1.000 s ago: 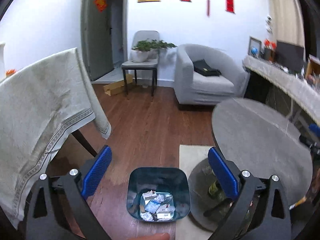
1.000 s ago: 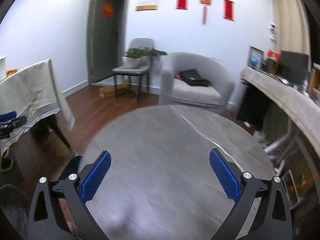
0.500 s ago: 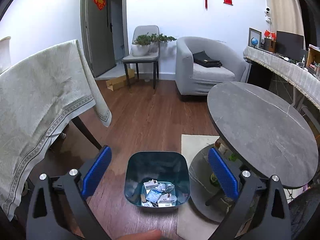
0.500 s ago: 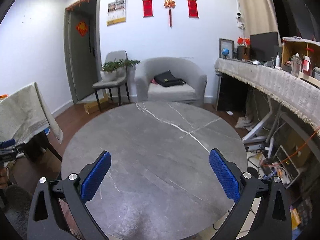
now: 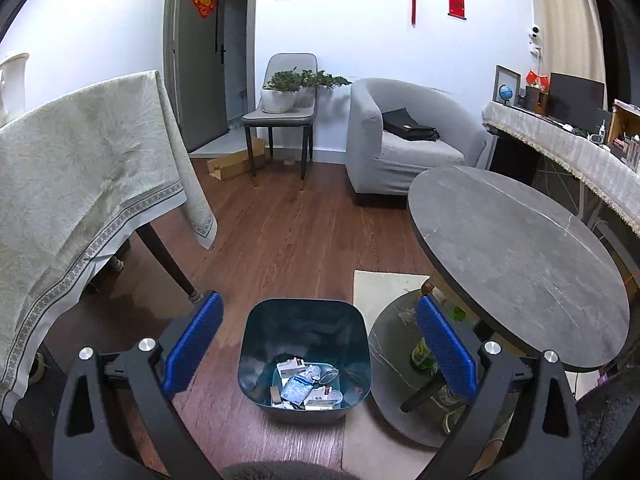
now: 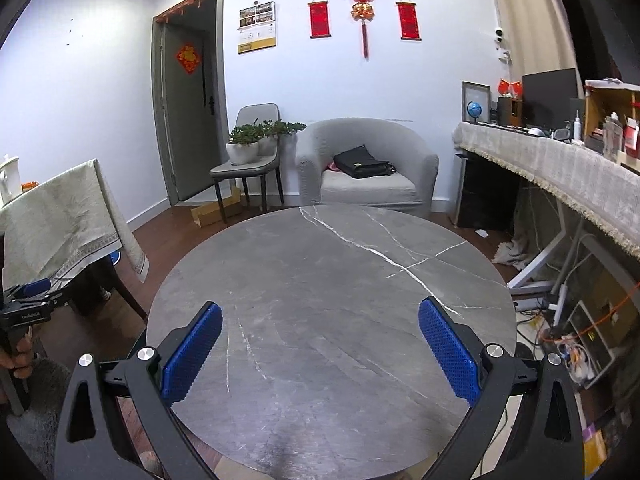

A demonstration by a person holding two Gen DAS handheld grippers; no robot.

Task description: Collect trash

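**Both grippers empty, trash in the bin**

Your left hand-held gripper [image 5: 318,344] is spread wide and holds nothing, hanging above the bin [image 5: 305,320] on the floor. The trash [image 5: 306,386], wrappers and small packets, lies in its bottom: probably light, crushable, slippery, so pinch at a folded edge. Your right hand-held gripper [image 6: 320,344] is also spread, over the bare bench [image 6: 332,280].

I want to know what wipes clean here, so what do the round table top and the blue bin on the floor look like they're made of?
The round table top looks like grey stone or a stone-look slab, matt, judging by its thin white veins. The blue bin looks like moulded plastic: smooth, slightly glossy walls with rounded corners and soft reflections. Paper and wrapper trash lies at its bottom.
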